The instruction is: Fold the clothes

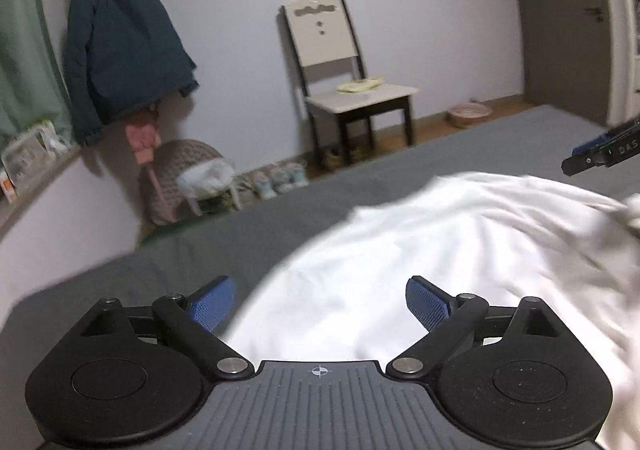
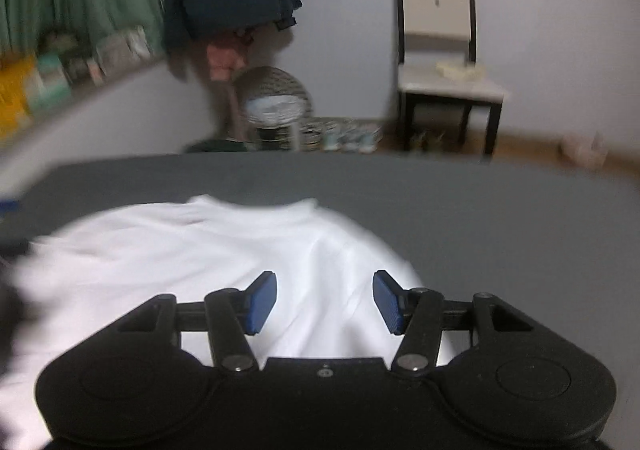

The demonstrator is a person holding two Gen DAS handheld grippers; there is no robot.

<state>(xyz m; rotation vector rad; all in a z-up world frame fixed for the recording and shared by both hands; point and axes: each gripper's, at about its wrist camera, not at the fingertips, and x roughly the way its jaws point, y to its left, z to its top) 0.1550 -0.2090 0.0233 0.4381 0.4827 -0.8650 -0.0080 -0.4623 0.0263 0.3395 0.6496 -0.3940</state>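
Shirt (image 2: 192,250) blurred, left edge cut off.

White T-shirt (image 2: 208,250) lies spread on the grey bed (image 2: 480,210) — rumpled, soft creases running through it, neckline at twelve o'clock, one sleeve bunched toward three o'clock.

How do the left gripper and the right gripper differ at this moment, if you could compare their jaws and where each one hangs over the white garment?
The left gripper stands wider open than the right gripper. The left gripper hangs over the edge of the white garment, one finger above the grey bed cover; the right gripper has both fingers above the white garment. Both have blue pads and hold nothing.
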